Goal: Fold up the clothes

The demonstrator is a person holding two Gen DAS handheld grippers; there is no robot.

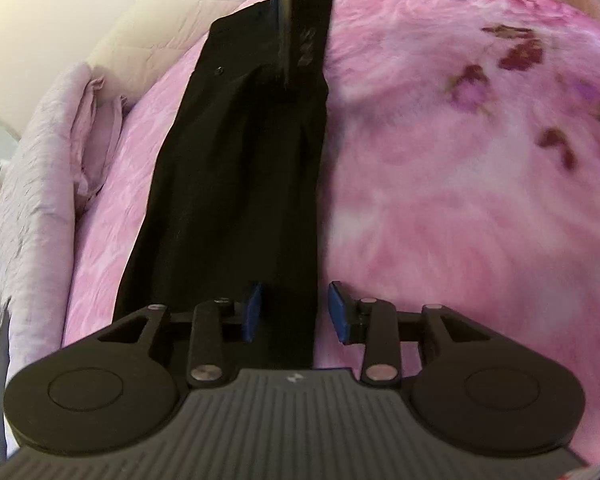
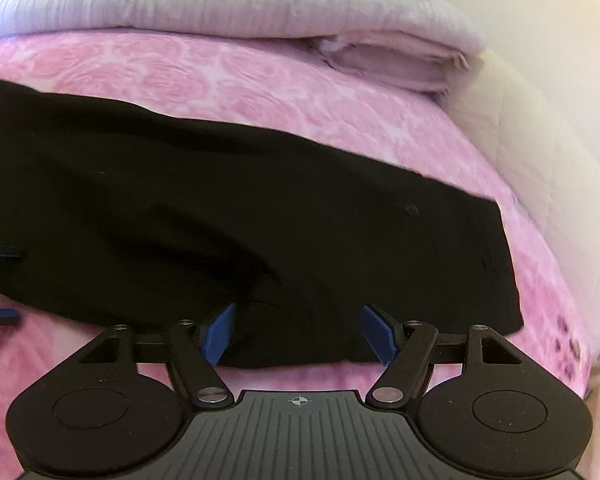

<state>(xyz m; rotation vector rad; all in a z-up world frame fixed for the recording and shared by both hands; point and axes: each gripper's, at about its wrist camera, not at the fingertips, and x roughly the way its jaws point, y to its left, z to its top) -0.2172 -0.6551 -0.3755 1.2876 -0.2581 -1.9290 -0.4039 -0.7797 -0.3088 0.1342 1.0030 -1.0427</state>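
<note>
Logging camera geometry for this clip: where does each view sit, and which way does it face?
Left wrist: on the left gripper, jaws open, looking lengthwise along the black trousers on the pink blanket; the other gripper shows at the top.
Right wrist: on the right gripper, jaws open, looking across the trousers toward folded bedding.
Shared: trousers, blanket.

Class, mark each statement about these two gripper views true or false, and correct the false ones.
1. The black garment lies on a pink bedspread. True.
2. The left gripper is shut on the garment. False: its jaws stand open.
3. The right gripper is open. True.
4. The garment is white. False: it is black.
5. Folded pale bedding lies beyond the garment in the right wrist view. True.
</note>
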